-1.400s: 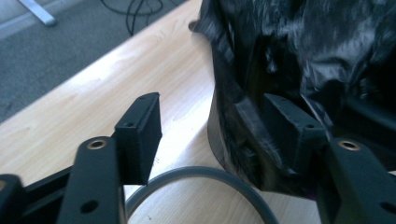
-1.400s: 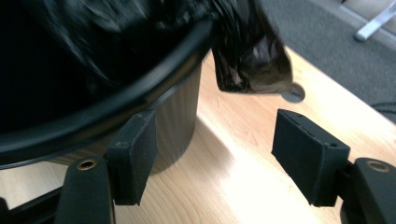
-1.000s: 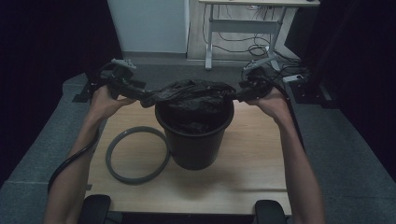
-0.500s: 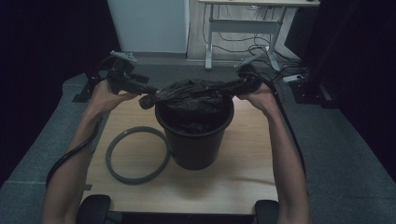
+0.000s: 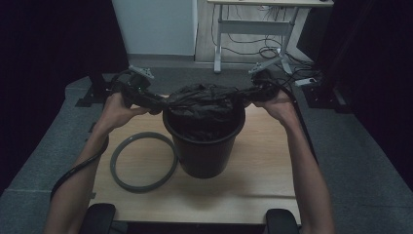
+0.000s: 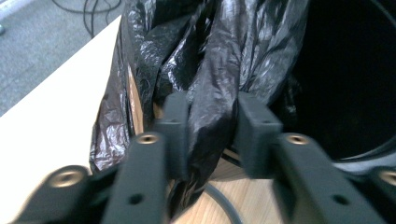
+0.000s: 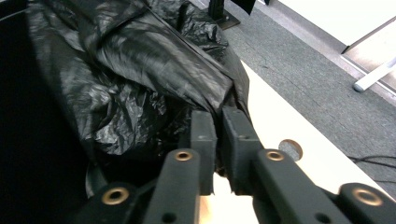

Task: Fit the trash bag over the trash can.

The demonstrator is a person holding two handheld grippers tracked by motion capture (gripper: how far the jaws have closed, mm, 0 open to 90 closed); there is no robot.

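A black bin (image 5: 204, 146) stands on the wooden table (image 5: 253, 180). A crumpled black plastic bag (image 5: 204, 100) is stretched across its mouth. My left gripper (image 5: 158, 107) is at the bag's left side. Its jaws have just been closing, and a thick bunch of the bag (image 6: 219, 56) is now pinched in the left gripper (image 6: 212, 126). At the bag's right side, my right gripper (image 5: 243, 95) has also just been closing. The right gripper (image 7: 218, 135) has its pads nearly together on a thin fold of the bag (image 7: 140, 60).
A grey ring (image 5: 142, 161) lies flat on the table left of the bin, close to its base. The bin's dark inside (image 6: 355, 70) opens behind the bag. Grey carpet and a white desk frame (image 5: 253, 29) lie beyond the table's far edge.
The left hand has edged right, toward the bin. The right hand sits about where it was. The bag still spans the bin's mouth between the two grippers.
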